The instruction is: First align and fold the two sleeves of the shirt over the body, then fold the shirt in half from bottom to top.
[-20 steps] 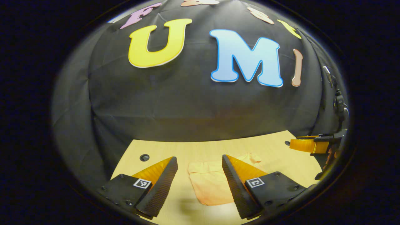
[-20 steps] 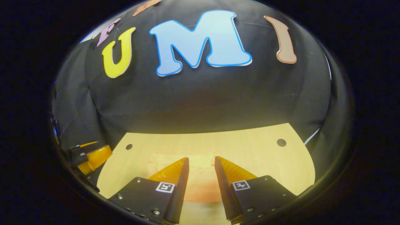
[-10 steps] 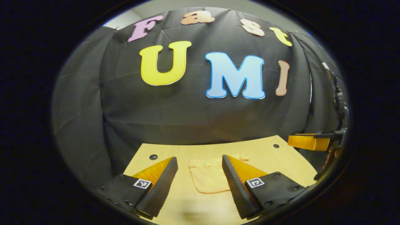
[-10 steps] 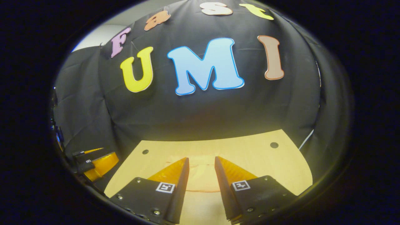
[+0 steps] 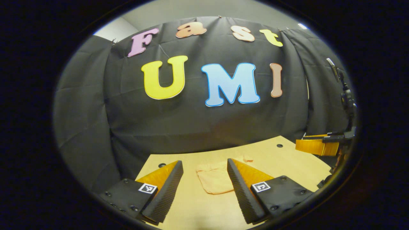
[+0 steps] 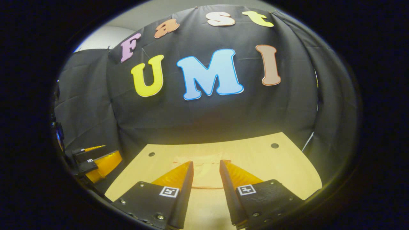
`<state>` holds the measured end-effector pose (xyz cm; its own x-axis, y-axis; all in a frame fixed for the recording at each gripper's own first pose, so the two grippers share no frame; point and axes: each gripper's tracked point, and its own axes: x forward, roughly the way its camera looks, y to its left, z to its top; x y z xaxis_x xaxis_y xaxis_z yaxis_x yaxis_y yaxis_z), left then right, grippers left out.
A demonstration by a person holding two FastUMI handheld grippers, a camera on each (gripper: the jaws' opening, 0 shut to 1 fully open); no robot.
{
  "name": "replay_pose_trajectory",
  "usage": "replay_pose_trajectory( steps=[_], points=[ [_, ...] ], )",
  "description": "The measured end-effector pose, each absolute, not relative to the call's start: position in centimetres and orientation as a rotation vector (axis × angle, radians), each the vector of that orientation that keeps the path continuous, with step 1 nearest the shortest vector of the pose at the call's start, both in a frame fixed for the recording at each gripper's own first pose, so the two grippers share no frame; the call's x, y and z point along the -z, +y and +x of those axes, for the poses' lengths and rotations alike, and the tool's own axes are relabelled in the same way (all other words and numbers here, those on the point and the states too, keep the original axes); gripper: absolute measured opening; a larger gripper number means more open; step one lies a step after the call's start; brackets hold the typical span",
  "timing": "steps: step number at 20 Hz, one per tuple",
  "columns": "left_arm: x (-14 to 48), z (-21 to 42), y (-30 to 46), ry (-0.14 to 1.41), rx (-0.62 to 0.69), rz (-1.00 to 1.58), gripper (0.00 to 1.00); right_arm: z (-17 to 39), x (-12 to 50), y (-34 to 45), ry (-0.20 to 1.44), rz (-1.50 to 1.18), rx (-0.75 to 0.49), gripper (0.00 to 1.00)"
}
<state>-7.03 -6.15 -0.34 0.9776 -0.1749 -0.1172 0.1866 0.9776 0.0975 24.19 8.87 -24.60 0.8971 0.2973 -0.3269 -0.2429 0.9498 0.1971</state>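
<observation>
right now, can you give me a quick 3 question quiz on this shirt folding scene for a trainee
1. True or false: the left gripper is clamped on the shirt.
2. The shirt lies on: A) the wooden table B) a chair C) the floor.
3. Fill in: in the right gripper view, the right gripper has its fingers ____, with nothing between them.

Key: 1 false, its fingers stand apart above the table; 2 A; 3 open.

Lying under yellow light, pale wooden table (image 5: 287, 161), dark round holes (image 6: 274, 145) dotting its far corners at ten and two o'clock; hanging behind, creased black cloth wall (image 6: 204, 118).
</observation>
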Motion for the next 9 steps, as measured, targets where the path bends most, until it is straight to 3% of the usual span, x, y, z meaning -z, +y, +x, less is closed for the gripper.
replay_pose_trajectory(
  steps=[9],
  points=[
    [-0.5,-6.0,-7.2,0.086,0.274,0.129,0.91,23.9,23.7,8.4,0.311,0.142,-0.202,0.52]
  ],
)
